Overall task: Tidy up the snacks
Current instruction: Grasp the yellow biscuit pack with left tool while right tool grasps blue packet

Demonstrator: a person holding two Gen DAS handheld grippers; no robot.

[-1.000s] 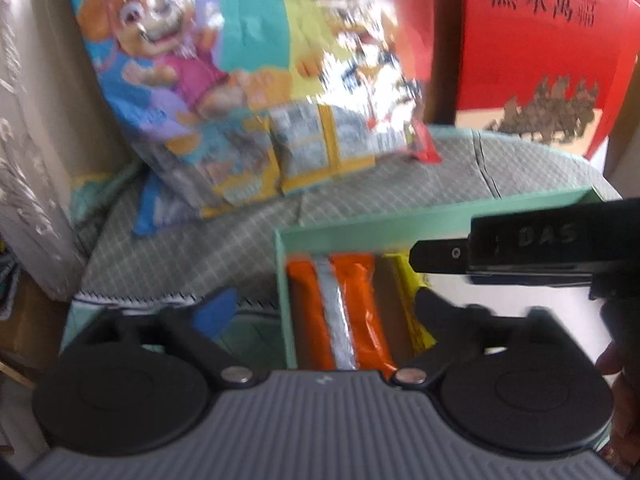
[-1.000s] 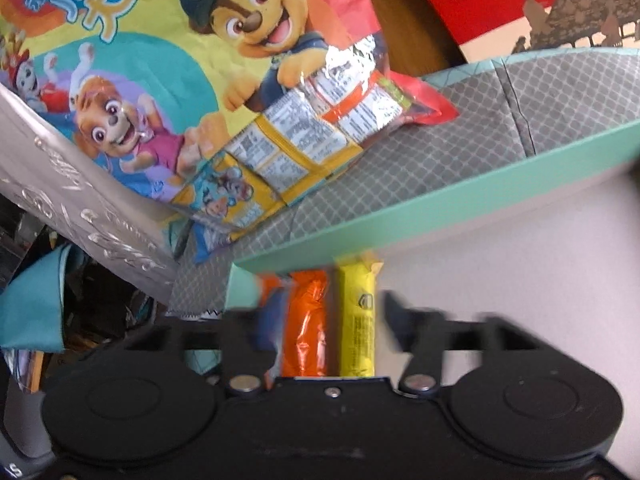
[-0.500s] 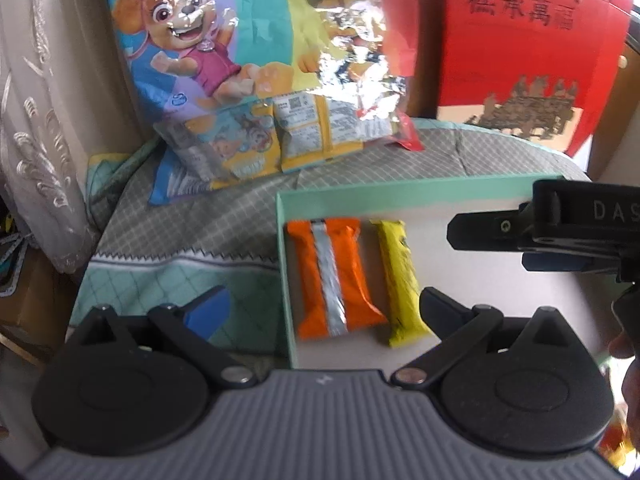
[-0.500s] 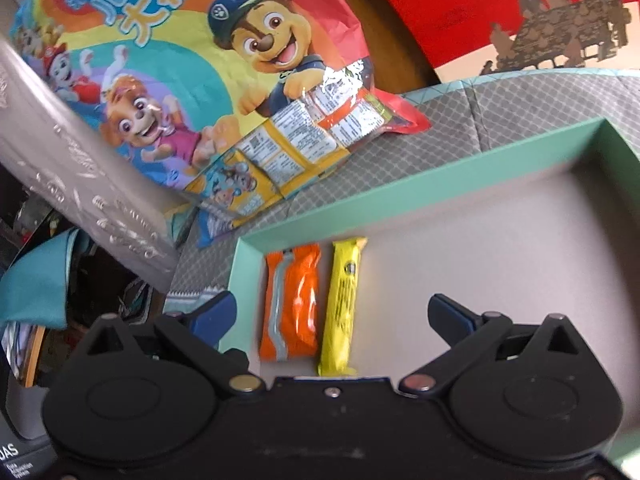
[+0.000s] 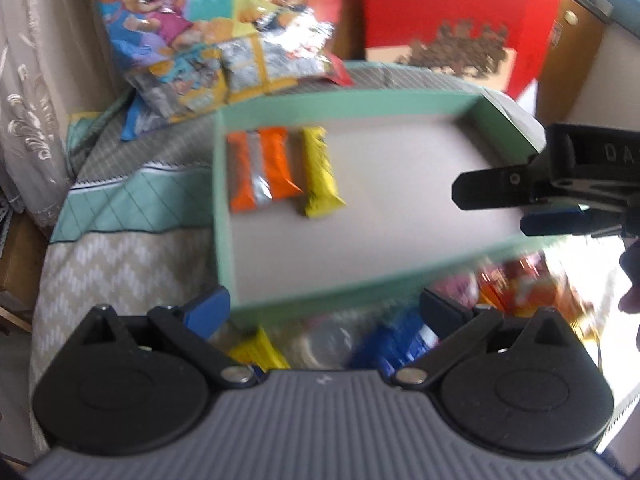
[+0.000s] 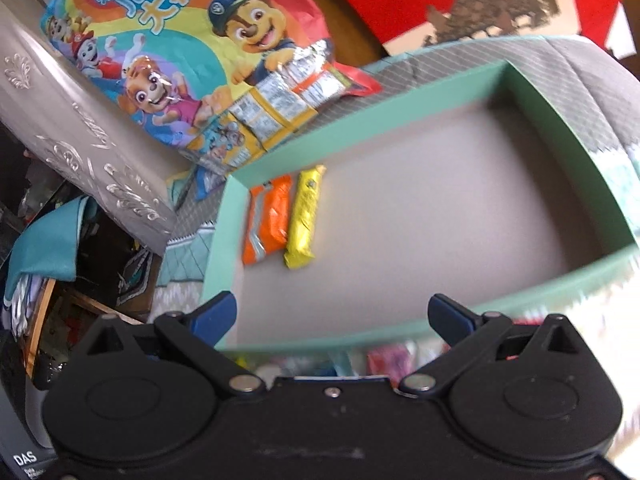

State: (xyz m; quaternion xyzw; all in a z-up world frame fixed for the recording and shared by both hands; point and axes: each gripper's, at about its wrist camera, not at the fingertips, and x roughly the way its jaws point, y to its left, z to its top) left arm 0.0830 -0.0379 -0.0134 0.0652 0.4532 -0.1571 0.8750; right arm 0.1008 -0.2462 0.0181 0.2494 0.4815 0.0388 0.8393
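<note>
Both grippers have pulled back from the shallow mint-green cardboard box (image 5: 224, 208); a second ago they were down over its left corner, and now the whole box floor shows. The right gripper (image 6: 332, 312) has just been opening its jaws, and they now stand spread wide with nothing between them. The left gripper (image 5: 324, 312) is splayed open too, empty, hovering over the box's near wall.

Inside the box, the orange foil snack packet with a silver stripe (image 5: 260, 170) lies against the left wall, and the yellow wrapped snack bar (image 5: 320, 178) lies just beside it, roughly parallel. The rest of the grey floor is bare. More loose snacks, a blurred heap of yellow, blue, pink and orange wrappers (image 5: 400, 340), sit on the quilted bedcover (image 5: 120, 208) just outside the near wall, waiting their turn. Behind the box leans a big cartoon-puppy printed foil gift bag (image 6: 192, 60), with a red paper carrier bag (image 5: 460, 12) further right.

I'd say one placement is done and the next pick is coming. The risk is in that heap: the wrappers are slick and piled close, so a grab could catch two at once or slip off. Both grippers are also working near each other, and a fast reach could knock the box wall and shift the neat pair.
</note>
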